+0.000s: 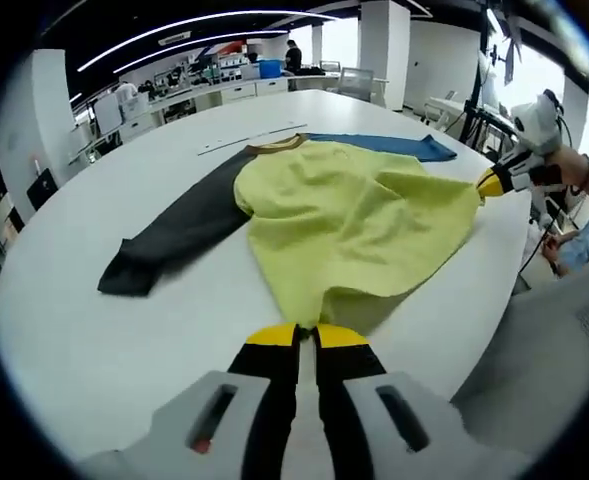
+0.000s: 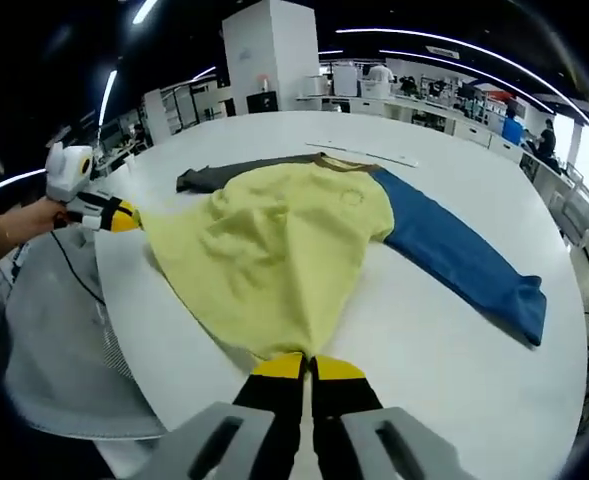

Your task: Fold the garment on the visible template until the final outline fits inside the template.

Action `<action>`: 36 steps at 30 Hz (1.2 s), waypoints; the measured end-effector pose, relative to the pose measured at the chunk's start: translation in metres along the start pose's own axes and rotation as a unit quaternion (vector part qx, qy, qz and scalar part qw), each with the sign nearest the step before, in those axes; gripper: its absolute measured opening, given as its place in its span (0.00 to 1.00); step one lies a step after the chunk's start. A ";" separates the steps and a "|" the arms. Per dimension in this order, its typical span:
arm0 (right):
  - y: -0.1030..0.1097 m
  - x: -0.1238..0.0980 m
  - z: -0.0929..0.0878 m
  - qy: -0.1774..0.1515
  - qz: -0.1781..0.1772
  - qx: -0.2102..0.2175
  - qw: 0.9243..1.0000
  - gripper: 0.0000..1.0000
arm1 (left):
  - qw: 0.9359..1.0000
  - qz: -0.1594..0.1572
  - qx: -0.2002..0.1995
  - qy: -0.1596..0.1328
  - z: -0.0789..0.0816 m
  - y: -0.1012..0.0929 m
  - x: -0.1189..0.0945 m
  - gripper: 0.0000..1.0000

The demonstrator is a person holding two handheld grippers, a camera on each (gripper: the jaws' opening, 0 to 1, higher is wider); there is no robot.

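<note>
A shirt with a yellow body (image 1: 359, 215) (image 2: 274, 245), a dark grey sleeve (image 1: 179, 235) (image 2: 224, 175) and a blue sleeve (image 1: 394, 145) (image 2: 464, 260) lies flat on the white round table (image 1: 104, 340) (image 2: 444, 370). My left gripper (image 1: 309, 335) is shut on one corner of the yellow hem near the table's edge; in the right gripper view it (image 2: 122, 216) sits at the left. My right gripper (image 2: 309, 367) is shut on the other hem corner; in the left gripper view it (image 1: 491, 182) is at the right, held by a hand.
A thin pale strip (image 1: 249, 140) (image 2: 369, 152) lies on the table beyond the collar. The person's grey clothing (image 1: 554, 350) (image 2: 59, 340) hangs just off the table edge. Desks, a white pillar (image 2: 269, 55) and people stand far behind.
</note>
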State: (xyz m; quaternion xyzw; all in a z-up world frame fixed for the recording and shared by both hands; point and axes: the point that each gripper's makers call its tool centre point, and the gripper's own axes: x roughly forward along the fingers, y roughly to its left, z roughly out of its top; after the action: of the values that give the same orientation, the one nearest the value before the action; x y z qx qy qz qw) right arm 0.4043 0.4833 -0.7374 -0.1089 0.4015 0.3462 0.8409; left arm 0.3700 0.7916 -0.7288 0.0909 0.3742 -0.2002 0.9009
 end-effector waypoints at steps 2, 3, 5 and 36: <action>0.004 -0.001 -0.004 0.003 0.002 -0.002 1.000 0.00 | 1.000 0.001 0.002 0.005 -0.005 0.000 -0.002 0.02; 0.006 -0.001 -0.005 0.006 0.003 -0.004 1.000 0.00 | 1.000 0.002 0.002 0.007 -0.006 0.000 -0.004 0.02; 0.008 -0.002 -0.010 0.012 0.001 -0.008 1.000 0.00 | 1.000 0.004 0.004 0.007 -0.008 0.000 -0.007 0.02; 0.004 -0.018 -0.056 0.069 -0.064 -0.013 0.996 0.00 | 0.998 0.016 0.026 0.051 -0.054 -0.017 -0.019 0.02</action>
State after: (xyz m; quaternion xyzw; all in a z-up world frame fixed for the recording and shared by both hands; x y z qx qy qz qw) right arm 0.3596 0.4517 -0.7606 -0.1687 0.4461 0.2887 0.8302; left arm 0.3160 0.7985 -0.7531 0.1306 0.4124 -0.1909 0.8811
